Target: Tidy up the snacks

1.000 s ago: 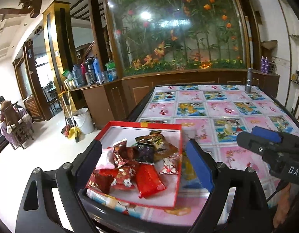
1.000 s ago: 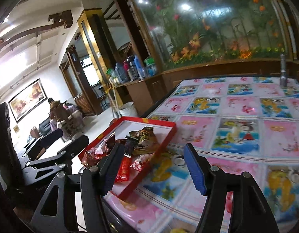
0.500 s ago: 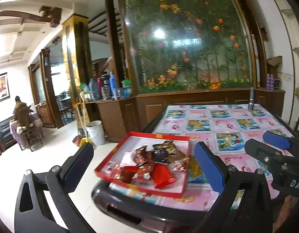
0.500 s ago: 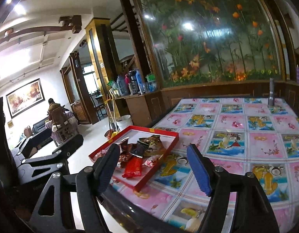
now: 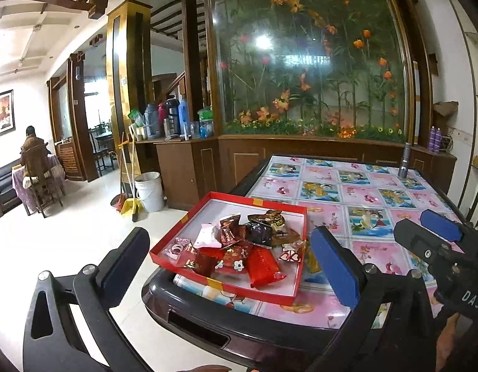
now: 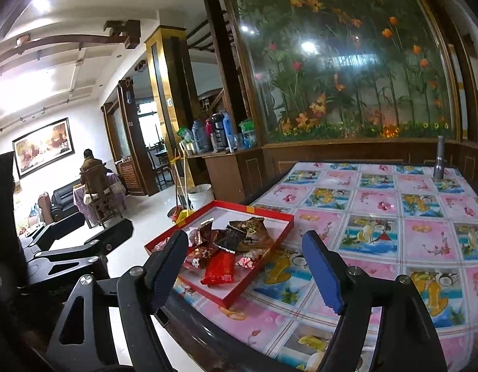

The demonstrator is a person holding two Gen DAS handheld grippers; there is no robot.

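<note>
So both my grippers hang wide open with nothing in them, left gripper (image 5: pixel 229 266) and right gripper (image 6: pixel 245 266). Snack packets (image 5: pixel 239 248) sit piled in the red tray (image 5: pixel 226 290) at the worktop (image 6: pixel 378 217) corner.

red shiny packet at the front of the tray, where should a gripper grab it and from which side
Probably pinch the red packet across its narrow width near the middle, coming from above. It lies flat in the red tray with its long axis toward the near rim, and other snacks crowd its far end. The left gripper is open.
</note>
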